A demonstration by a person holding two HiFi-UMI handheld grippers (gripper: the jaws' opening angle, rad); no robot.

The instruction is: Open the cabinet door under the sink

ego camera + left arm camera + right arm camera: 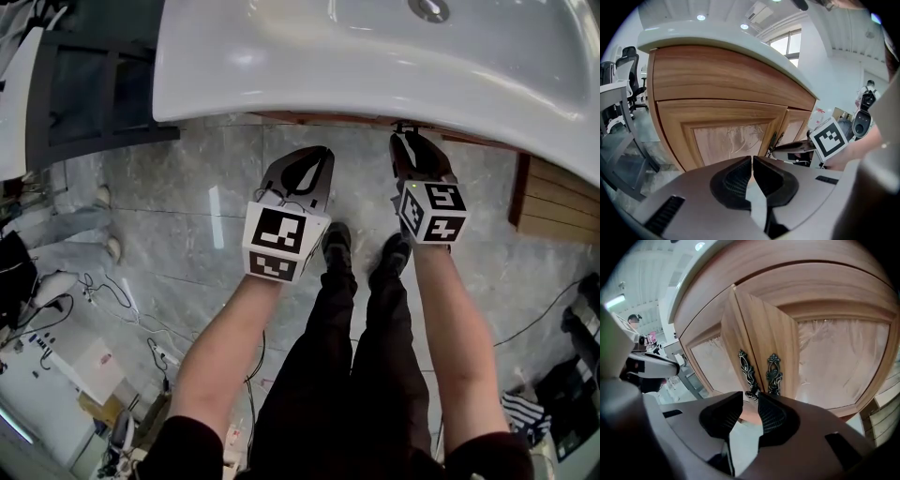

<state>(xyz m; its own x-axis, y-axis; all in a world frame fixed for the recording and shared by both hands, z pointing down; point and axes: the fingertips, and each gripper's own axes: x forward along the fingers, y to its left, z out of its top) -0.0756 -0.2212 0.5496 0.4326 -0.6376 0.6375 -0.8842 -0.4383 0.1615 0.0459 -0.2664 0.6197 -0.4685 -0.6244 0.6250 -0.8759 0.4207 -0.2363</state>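
Right gripper (pixel 750 399), spread, faces the ajar cabinet door (pixel 736 331) at its handle (pixel 744 367) edge; left gripper (pixel 752 164) pressed together.

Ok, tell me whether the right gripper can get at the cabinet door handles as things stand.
Probably yes. The right gripper has its jaws apart and is aimed at the left-hand handle, whose lower end sits just beyond the gap. Nothing lies between them.

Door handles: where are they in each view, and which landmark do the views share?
Head view: not in it; the sink hides them.
Left gripper view: door handles right of centre, between the doors.
Right gripper view: centre, side by side.
Shared landmark: the sink's white rim.
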